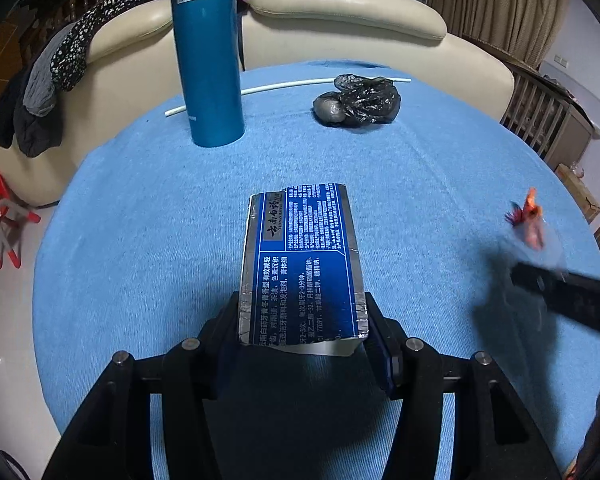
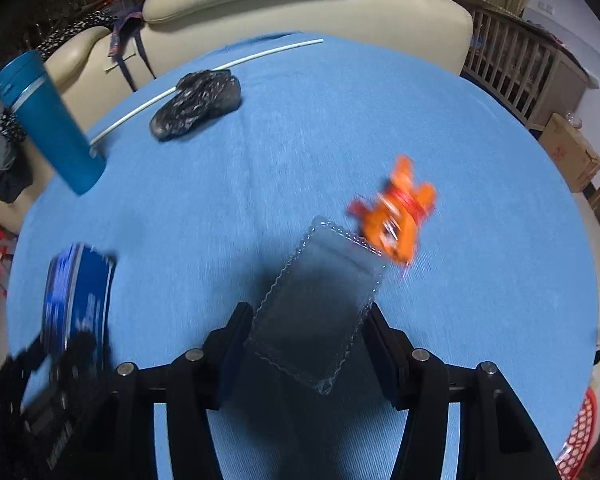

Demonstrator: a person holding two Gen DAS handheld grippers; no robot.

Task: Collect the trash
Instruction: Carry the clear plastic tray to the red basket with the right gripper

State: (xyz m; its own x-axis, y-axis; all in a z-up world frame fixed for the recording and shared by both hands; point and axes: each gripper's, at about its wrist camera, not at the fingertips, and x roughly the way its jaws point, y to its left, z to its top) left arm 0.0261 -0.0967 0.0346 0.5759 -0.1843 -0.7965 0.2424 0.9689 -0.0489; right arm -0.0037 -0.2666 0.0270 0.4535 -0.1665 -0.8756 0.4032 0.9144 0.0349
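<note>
Lying between claw [image 1: 302, 312] pads: carton [image 1: 302, 264]

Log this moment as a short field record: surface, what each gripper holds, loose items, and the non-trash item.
surface: round table under blue cloth
left gripper: shut on blue toothpaste box
right gripper: clear plastic packet with orange header between its fingers; grip not certain, view blurred
loose trash: crumpled black plastic bag, white tube
non-trash: teal flask, upright
</note>
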